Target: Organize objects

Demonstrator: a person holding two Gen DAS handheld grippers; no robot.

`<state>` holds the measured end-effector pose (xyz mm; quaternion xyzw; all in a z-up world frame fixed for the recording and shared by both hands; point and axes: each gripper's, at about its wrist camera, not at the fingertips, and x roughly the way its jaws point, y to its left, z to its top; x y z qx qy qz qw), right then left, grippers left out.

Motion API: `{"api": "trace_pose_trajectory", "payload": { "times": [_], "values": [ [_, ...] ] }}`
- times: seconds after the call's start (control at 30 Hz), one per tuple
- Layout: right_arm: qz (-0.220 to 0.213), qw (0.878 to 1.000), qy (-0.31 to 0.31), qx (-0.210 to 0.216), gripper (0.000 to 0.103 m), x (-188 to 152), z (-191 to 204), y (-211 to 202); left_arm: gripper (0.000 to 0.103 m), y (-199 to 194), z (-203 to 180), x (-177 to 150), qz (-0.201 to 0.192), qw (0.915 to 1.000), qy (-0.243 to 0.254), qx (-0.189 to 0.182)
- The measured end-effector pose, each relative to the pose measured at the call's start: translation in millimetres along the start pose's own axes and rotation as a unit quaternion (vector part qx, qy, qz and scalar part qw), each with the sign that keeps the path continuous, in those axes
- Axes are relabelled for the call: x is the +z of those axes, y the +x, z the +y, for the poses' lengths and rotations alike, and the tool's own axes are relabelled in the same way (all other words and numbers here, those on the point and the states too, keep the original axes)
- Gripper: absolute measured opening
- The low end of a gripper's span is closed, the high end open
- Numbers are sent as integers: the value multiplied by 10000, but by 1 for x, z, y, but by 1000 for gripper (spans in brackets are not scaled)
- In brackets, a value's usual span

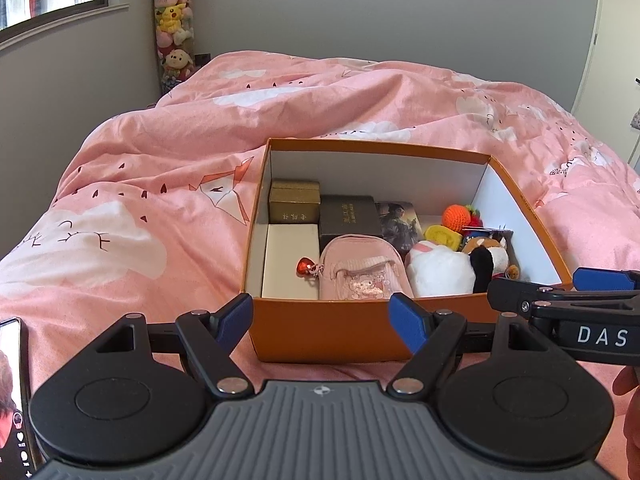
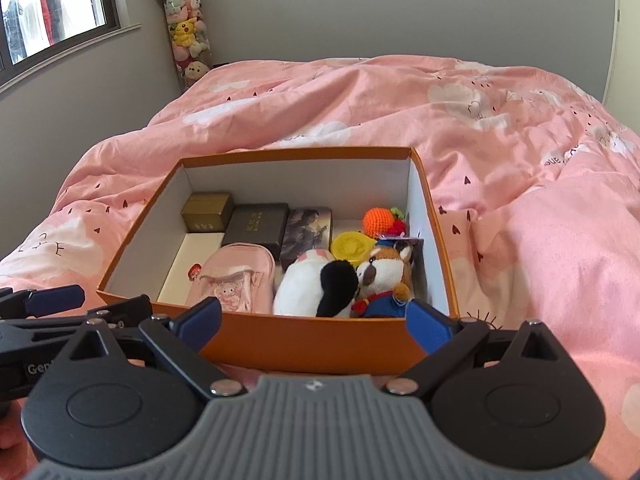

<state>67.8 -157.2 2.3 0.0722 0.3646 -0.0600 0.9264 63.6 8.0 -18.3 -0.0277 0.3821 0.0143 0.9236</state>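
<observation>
Orange box point(image 2: 304, 340) just beyond open right claw point(image 2: 316, 324)

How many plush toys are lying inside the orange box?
2 that I can see. The white and black plush lies at the near wall of the orange box, and the brown and white plush lies to its right. Others may be hidden underneath.

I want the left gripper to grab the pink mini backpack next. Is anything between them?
Only the orange box's near wall stands between the open left gripper and the pink mini backpack; from above nothing covers the backpack.
</observation>
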Motion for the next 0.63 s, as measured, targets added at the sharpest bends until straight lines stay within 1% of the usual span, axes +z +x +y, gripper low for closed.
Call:
{"api": "trace_pose_trajectory", "payload": {
  "times": [0.27,0.63],
  "values": [
    [113,9999,31,2,99,-3,-3,3,90,2,-2,-3,56,10000,51,7],
    [17,10000,23,42,99,-3,-4,-3,90,-2,-4,-3,-5,10000,62,-17]
  ]
}}
